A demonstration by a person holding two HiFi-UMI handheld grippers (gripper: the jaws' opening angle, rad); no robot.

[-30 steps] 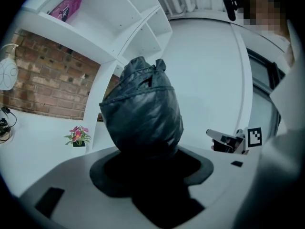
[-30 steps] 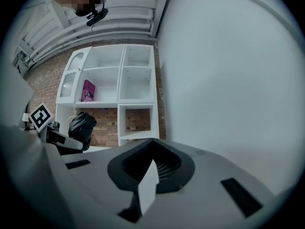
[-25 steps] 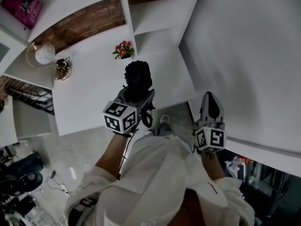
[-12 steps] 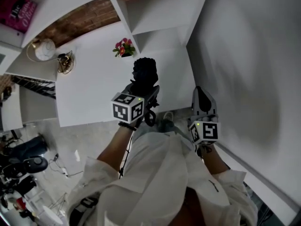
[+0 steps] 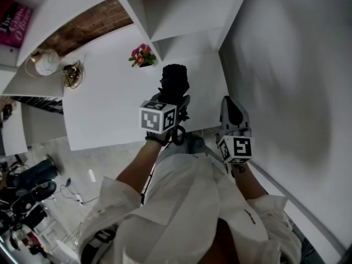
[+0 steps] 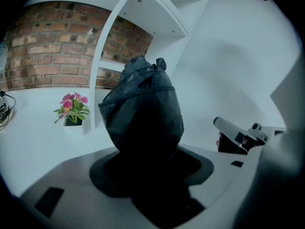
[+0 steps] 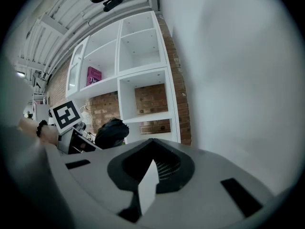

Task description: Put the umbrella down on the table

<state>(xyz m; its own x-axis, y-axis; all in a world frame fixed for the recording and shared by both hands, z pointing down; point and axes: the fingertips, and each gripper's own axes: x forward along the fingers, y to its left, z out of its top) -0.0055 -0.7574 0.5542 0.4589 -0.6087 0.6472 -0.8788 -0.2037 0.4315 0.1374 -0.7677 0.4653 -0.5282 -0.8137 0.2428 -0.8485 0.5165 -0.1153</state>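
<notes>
The umbrella (image 5: 175,80), folded and black, is clamped in the left gripper (image 5: 171,102) above the white table (image 5: 110,111). Beside it, the right gripper (image 5: 231,108) has its jaws pressed together on nothing. A flower pot (image 5: 142,56) stands farther back.

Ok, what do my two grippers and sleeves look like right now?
The left gripper and right gripper have pale grey bodies with dark recesses around the jaws. Each carries a white cube printed with black square markers. A black loop hangs under the left one. The person wears a loose white shirt, sleeves pushed up the forearms.
</notes>
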